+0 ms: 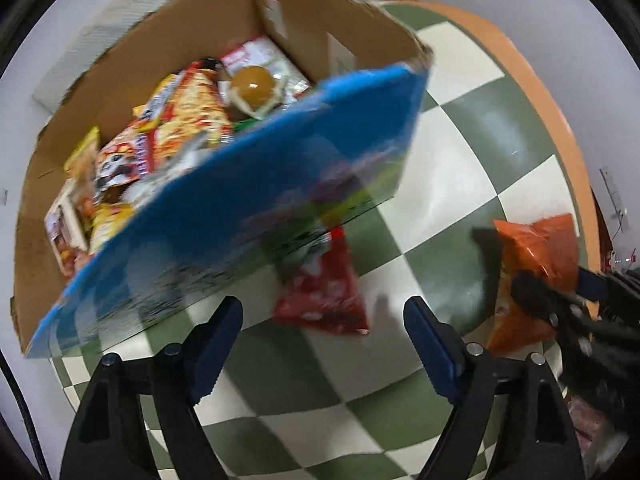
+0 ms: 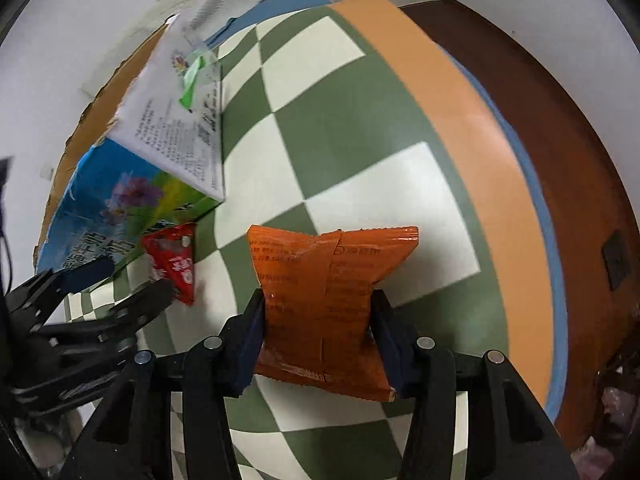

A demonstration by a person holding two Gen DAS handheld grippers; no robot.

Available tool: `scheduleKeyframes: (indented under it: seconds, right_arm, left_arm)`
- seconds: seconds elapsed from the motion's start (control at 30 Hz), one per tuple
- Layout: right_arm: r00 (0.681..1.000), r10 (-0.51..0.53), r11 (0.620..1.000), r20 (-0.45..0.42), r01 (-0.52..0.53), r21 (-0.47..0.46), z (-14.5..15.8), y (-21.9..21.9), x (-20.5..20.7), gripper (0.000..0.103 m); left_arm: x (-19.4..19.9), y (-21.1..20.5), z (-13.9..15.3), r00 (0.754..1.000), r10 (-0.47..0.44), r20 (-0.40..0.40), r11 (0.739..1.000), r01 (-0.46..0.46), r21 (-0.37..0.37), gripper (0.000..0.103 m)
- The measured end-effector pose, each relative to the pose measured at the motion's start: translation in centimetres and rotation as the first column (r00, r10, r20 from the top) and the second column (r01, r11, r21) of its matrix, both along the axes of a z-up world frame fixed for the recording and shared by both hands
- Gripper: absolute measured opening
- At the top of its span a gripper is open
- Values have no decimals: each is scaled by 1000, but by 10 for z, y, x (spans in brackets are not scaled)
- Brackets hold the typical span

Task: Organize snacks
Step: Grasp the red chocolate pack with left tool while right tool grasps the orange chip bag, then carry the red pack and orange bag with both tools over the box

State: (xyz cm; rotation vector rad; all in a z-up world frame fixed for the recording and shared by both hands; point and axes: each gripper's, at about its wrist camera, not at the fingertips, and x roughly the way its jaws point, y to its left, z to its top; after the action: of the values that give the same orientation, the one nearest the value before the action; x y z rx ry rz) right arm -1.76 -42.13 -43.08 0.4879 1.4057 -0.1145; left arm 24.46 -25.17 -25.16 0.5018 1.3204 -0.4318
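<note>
Checkered table [image 2: 360, 200], orange packet [image 2: 328, 304] between right gripper [image 2: 318, 338] jaws.

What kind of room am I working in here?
Probably a home, at a table: a green-and-cream checked tablecloth with an orange border, a reused cardboard box full of snack packets, plain white walls behind.

Two wrist fisheyes, both looking steeply down at a checkered table from close above.

The left wrist view faces the cardboard box [image 1: 132, 60] and red packet [image 1: 324, 288]; the right wrist view sits just above the orange packet [image 2: 324, 300]. Both share the checkered tabletop [image 1: 460, 208], the box's blue side, both packets, and each catches the other gripper at its edge.
</note>
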Motion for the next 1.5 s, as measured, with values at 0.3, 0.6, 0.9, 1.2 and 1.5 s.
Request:
scheduleKeyframes:
  seconds: [0.3,0.6,0.9,1.2,1.5]
  right_arm:
    - [1000,27,999,-7,-28,-36,0,8,-4,53]
    - [972,234,972,-34,-235,-28,-5,64,-9,53]
    - [903,425,904,-70,-426,-12,-16,138,-12,54]
    - [911,398,916,-106,-402,-18,-37,148,-7,56]
    - [928,372,927,-12,-371,63,10,133,0,50]
  left_arm:
    - [1,-11,-19,1000,19,3,999,-19,30,40]
    - [-44,83,-18,970,199,-141,977,-208,-53,40]
    - [-50,164,-54,844,381,-377,882,-454,-126,43]
    - [-48,160,-60,848,390,-360,884,-454,-112,42]
    - [-61,133,4,894,349,-282,891,-410,-196,38]
